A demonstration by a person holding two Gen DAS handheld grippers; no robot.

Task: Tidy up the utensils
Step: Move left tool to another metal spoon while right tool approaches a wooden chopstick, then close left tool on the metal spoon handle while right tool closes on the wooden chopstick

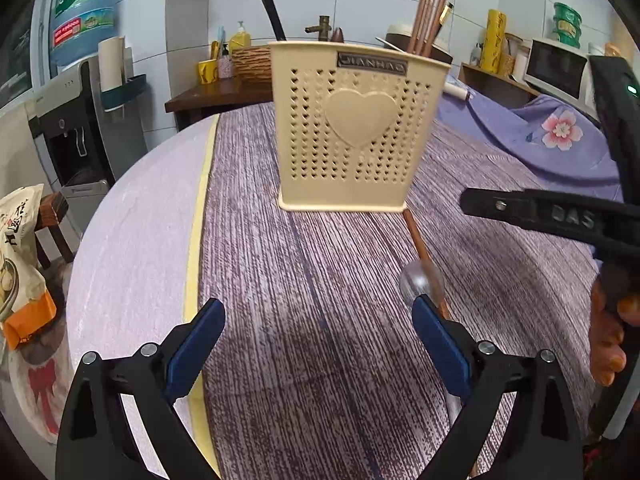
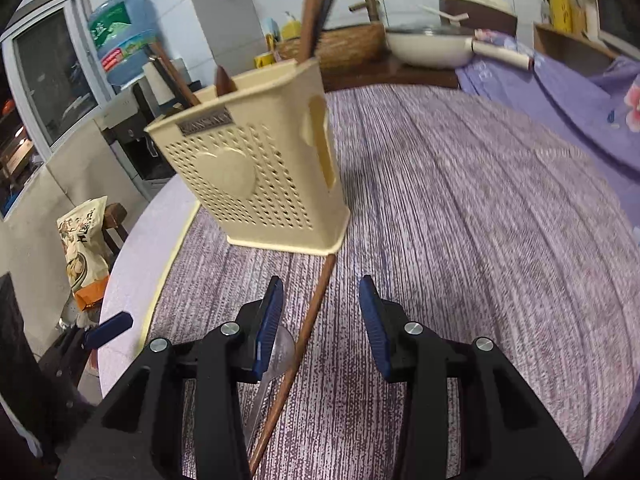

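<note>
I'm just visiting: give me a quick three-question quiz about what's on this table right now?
1. True or false: the cream utensil holder already has utensils standing in it.
2. Which two utensils lie loose on the striped cloth?
3. Is anything clamped between the right gripper fingers: yes or no?

Key:
1. True.
2. A wooden chopstick and a metal spoon.
3. No; the chopstick merely lies below the gap.

"JIANHAO" plate on utensil holder [image 1: 360,120], "DAS" on right gripper [image 1: 560,216]
</note>
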